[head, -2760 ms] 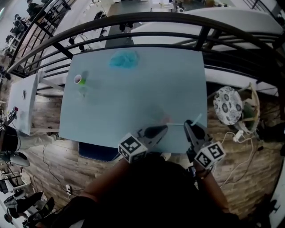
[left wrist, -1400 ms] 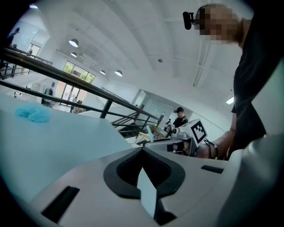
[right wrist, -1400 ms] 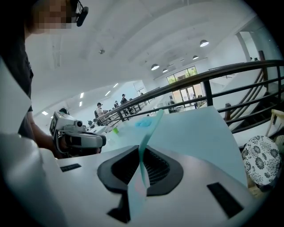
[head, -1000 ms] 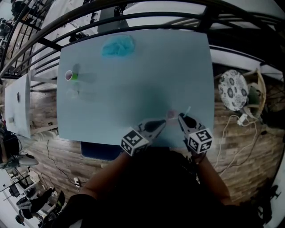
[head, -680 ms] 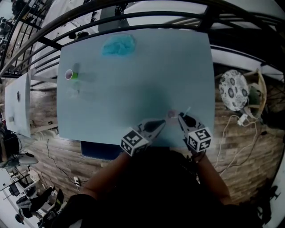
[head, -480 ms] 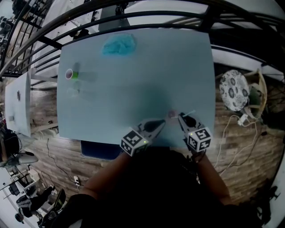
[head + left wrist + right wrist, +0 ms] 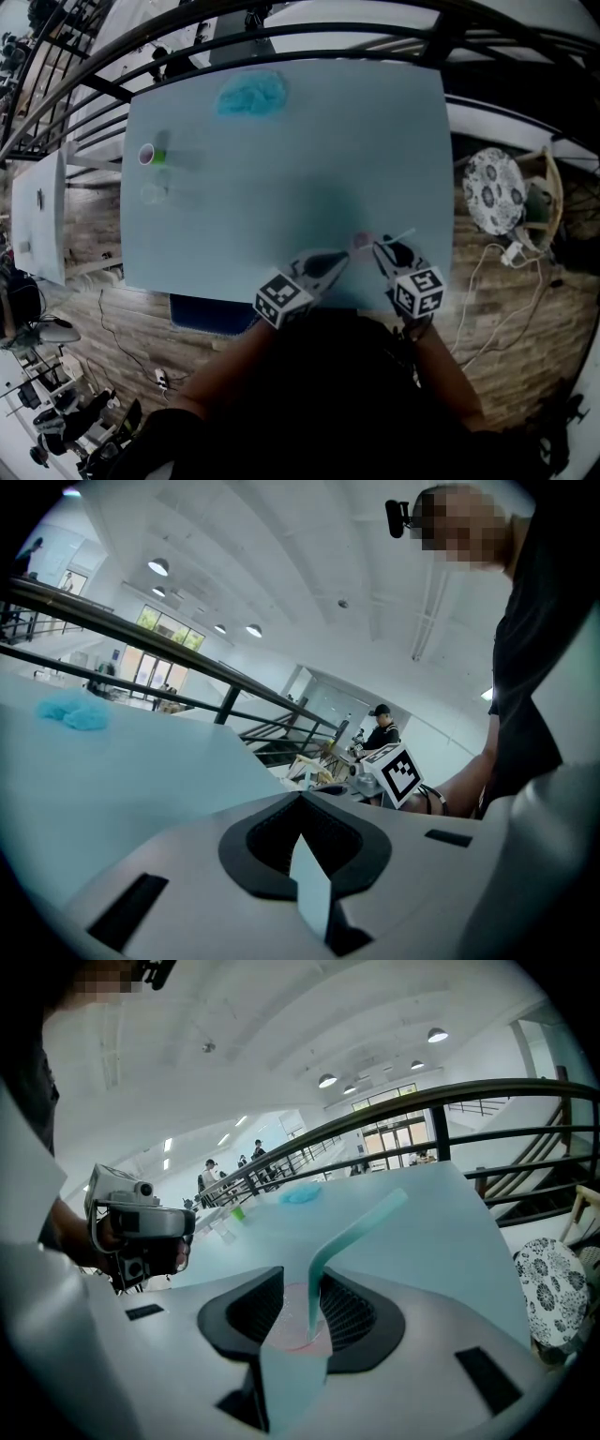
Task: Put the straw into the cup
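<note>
Both grippers sit at the table's near edge: left gripper closed, empty; right gripper's jaws opening around the straw, whose lower end already stands in the cup. Only release and withdrawal seem left.

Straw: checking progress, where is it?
The straw stands in the pink cup between the right gripper's opening jaws in that gripper's view, near the table's front edge.
</note>
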`<state>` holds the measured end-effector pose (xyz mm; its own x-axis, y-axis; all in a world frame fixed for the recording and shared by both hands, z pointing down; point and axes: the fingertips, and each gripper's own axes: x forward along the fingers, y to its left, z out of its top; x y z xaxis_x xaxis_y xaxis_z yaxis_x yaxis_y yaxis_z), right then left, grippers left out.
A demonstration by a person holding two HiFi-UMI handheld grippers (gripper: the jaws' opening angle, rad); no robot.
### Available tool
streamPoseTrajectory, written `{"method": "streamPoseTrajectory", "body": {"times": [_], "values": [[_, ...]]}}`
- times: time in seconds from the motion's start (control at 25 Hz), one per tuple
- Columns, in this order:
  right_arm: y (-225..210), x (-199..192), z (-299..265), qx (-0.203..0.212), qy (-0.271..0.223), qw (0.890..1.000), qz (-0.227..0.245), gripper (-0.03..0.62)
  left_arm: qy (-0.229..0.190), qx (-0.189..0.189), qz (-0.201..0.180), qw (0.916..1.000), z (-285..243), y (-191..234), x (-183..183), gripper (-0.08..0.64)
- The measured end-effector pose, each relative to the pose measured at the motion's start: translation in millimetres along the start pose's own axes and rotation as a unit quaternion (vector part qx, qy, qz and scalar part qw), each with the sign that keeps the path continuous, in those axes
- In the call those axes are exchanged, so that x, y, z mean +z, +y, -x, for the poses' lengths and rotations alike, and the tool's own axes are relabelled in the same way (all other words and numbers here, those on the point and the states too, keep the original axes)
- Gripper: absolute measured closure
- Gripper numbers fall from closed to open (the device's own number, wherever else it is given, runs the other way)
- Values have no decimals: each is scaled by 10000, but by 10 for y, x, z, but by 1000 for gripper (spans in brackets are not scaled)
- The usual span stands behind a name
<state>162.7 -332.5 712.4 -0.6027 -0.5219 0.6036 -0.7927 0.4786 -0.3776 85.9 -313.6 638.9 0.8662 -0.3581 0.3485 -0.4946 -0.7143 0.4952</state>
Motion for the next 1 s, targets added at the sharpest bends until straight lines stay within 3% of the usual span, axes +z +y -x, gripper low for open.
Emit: {"method": "streamPoseTrajectory", "body": {"times": [0.36,0.8,1.0], "values": [[-118,-172,33,-100,145,9998,-96,402,-18,57,-69,10000,-4,-84,-22,549],[-73,-131,397,-214,-129,9997,73,402,-219,145,-195,9995,0,-302,76,549],[160,-19,783,-181,-470,9981,349,408,-460,238,-118,9986,152,-550,164,549]]}}
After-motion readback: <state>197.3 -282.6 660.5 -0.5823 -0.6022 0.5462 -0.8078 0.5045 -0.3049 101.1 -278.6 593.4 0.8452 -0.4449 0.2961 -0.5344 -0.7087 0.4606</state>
